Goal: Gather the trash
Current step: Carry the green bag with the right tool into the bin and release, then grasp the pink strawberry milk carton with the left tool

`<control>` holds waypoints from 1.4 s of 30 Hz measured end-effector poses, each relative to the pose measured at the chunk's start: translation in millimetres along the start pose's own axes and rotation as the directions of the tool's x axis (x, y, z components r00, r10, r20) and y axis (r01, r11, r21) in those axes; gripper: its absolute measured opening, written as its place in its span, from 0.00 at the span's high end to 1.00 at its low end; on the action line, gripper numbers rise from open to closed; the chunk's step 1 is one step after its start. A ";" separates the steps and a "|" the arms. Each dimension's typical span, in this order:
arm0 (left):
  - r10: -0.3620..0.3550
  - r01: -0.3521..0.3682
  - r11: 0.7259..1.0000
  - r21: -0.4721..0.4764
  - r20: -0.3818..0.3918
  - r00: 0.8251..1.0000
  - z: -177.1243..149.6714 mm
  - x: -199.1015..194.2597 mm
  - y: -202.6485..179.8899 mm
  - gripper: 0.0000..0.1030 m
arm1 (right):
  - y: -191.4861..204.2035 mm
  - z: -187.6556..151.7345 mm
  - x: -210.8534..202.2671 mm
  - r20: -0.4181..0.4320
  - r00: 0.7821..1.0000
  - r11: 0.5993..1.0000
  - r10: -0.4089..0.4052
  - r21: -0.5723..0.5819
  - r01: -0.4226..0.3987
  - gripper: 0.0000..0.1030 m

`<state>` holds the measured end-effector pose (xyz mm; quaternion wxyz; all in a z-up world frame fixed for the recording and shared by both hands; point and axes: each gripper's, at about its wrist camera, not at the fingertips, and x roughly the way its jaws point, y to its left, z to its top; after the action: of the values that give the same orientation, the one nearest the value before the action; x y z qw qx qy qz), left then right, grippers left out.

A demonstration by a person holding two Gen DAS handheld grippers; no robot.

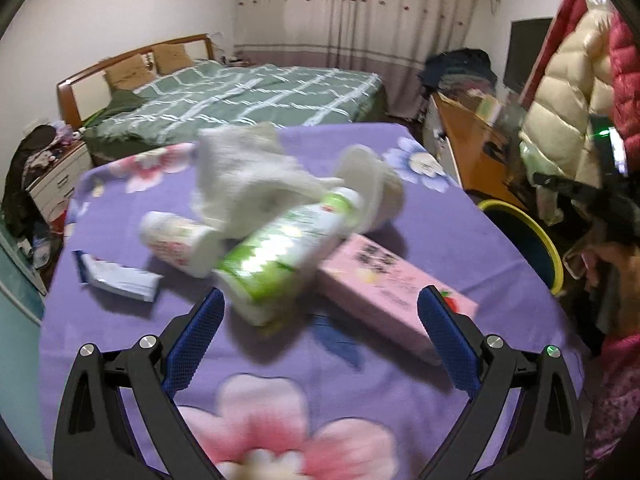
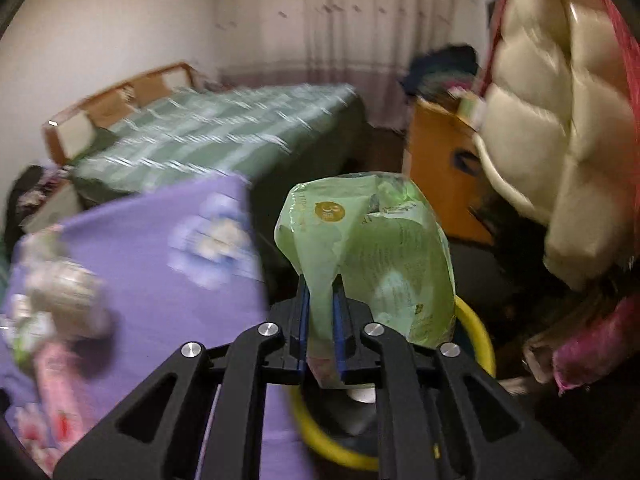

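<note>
The crumpled green plastic bag (image 2: pixel 372 256) sits at the centre of the right wrist view, pinched at its lower edge by the right claw (image 2: pixel 321 304), whose blue pads are drawn narrow against the film so the bag balloons upward and to the right above them. Directly beneath it, at the lower middle of that frame, is the yellow-rimmed bin (image 2: pixel 480 332), dark inside, just beside the edge of the purple flowered surface (image 2: pixel 152 280) that fills the left half. In the left wrist view the left claw (image 1: pixel 320 312) is spread wide and holds nothing, its blue fingers (image 1: pixel 196 336) low over the cloth and angled forward toward the pile in mid-frame. Between and just ahead of those fingers lies a green-and-white bottle (image 1: pixel 276 256) on its side, its base toward the camera. A pink carton (image 1: pixel 396 292) lies flat to its right, touching it, with the right finger in front of its near end. Left of the bottle lies a small white cup (image 1: pixel 180 244) on its side, and further left a blue-and-white wrapper (image 1: pixel 116 276) lies apart from the rest. Above the bottle a wad of white tissue (image 1: pixel 248 176) is heaped, with another white cup (image 1: pixel 372 188) tipped over at its right. Much of the pile is motion-blurred. The green checked bed (image 1: pixel 248 96) stands behind the surface, upper left.
</note>
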<state>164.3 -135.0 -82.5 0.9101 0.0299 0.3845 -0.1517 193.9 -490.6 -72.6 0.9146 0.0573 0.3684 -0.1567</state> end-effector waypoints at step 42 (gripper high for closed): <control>0.037 -0.053 0.996 -0.068 -0.225 0.974 -10.8 63.7 -36.8 0.45 | 3.7 -20.4 5.9 -0.004 0.998 0.996 0.064 -0.057 -0.064 0.35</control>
<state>187.7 -184.3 -133.0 0.8648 0.0220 0.4888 -0.1125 185.7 -484.1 -91.5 0.9199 0.0430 0.3719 -0.1168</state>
